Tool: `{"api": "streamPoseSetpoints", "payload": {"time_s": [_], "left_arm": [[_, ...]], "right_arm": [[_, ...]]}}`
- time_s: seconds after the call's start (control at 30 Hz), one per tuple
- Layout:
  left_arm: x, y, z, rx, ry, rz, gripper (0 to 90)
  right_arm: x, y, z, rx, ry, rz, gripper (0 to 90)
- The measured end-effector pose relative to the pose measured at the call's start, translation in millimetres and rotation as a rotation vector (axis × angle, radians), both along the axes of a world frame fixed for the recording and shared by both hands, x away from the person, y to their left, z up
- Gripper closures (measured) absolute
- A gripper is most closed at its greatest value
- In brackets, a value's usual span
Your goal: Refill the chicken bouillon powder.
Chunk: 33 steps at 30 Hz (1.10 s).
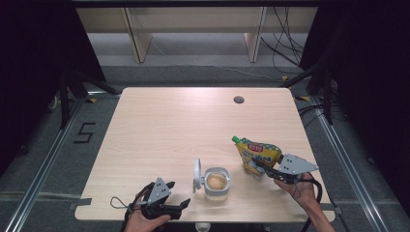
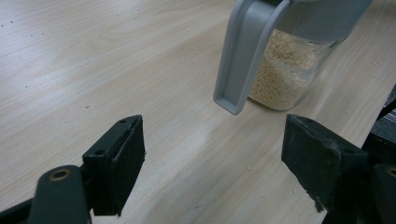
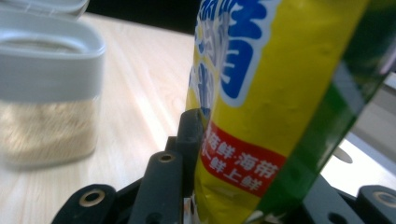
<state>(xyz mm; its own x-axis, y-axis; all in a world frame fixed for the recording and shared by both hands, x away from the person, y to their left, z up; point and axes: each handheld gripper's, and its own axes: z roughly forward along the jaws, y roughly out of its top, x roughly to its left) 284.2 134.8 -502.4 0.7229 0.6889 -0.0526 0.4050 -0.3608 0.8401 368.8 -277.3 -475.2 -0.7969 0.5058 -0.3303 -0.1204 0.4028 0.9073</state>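
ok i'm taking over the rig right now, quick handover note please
Left gripper: open, nothing between its jaws, resting low at the near table edge, aimed at the jar.
Right gripper: clamped on the lower part of the yellow spout pouch, which it holds up off the table, green cap pointing away to the left.
Jar: clear, grey flip lid open and standing upright on its left, partly filled with pale grains.
Done: lid open, pouch picked up.
Left, probably: bring the pouch to the jar; its cap looks still on.
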Motion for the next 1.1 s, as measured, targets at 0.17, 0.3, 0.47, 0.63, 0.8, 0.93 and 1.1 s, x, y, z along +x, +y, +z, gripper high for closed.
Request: {"api": "streamPoseSetpoints", "payload": {"time_s": [0.17, 0.3, 0.47, 0.63, 0.8, 0.93, 1.1], "left_arm": [[-2.0, -1.0, 0.3, -0.021, 0.007, 0.009, 21.3], [-2.2, -0.7, 0.8, -0.025, 0.008, 0.01, 21.3], [-2.1, -1.1, 0.5, -0.016, 0.006, 0.002, 21.3], [-2.6, -0.3, 1.4, -0.002, 0.006, 0.008, 21.2], [-2.3, -1.2, 0.4, -0.015, 0.006, 0.001, 21.3], [-2.4, -1.7, 0.0, -0.025, 0.007, 0.005, 21.3], [-2.4, -1.4, 0.2, -0.011, 0.01, 0.002, 21.2]], "right_arm": [[9.7, 0.7, -6.9, 0.05, 0.04, -0.047, 73.3], [7.8, -0.7, -10.4, 0.044, 0.082, -0.068, 73.8], [4.2, 0.0, -11.7, 0.049, 0.079, -0.075, 73.8], [3.5, -0.5, -12.8, 0.064, 0.076, -0.087, 73.7], [3.6, -1.5, -12.3, 0.056, 0.079, -0.093, 73.5], [1.6, -1.4, -12.0, 0.061, 0.094, -0.102, 73.3], [3.8, -5.1, -12.4, 0.073, 0.086, -0.103, 71.7]]}}
